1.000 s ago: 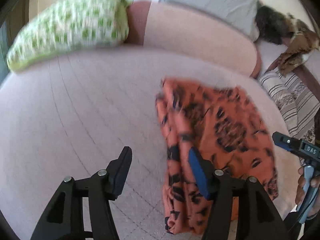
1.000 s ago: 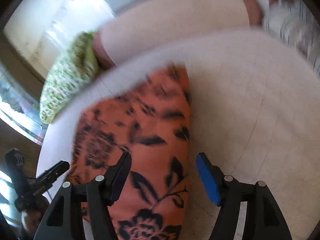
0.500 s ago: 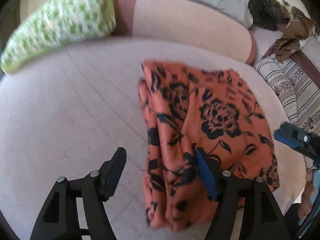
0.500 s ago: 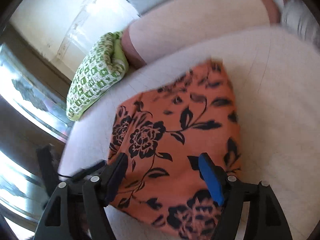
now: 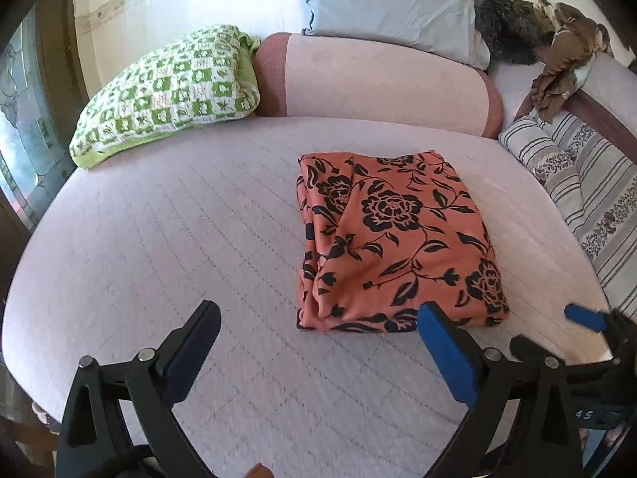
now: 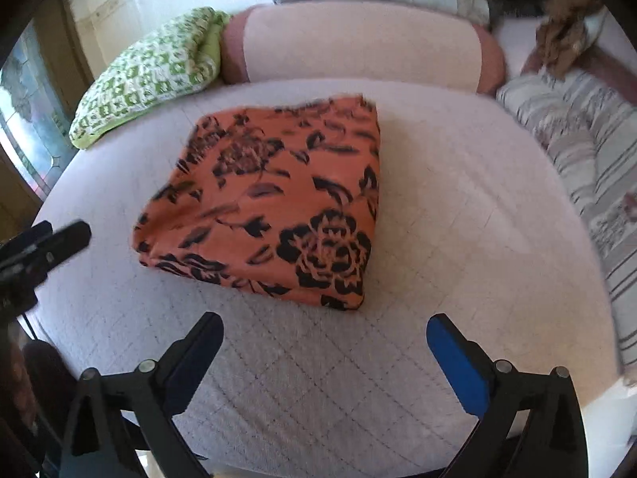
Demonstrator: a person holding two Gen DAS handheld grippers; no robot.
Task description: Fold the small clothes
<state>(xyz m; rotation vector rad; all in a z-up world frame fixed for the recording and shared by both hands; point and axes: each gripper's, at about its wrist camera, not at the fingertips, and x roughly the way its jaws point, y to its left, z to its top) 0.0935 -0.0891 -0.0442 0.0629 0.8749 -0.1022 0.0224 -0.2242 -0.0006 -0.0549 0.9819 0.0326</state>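
Orange folded cloth (image 5: 392, 243) on bed; both grippers angled down, jaws just opened wide, empty

A bedroom in a home.
A quilted bed (image 5: 167, 239) with a bolster (image 5: 378, 79), a green checked pillow (image 5: 171, 87), a striped cushion (image 5: 577, 183) and a window (image 5: 16, 127).

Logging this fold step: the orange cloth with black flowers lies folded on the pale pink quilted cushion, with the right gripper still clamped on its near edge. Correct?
Not quite. The orange cloth with black flowers does lie folded on the pale pink quilted cushion, but the right gripper is not clamped on it: the right wrist view shows its jaws wide apart, having just opened, short of the cloth's near edge.
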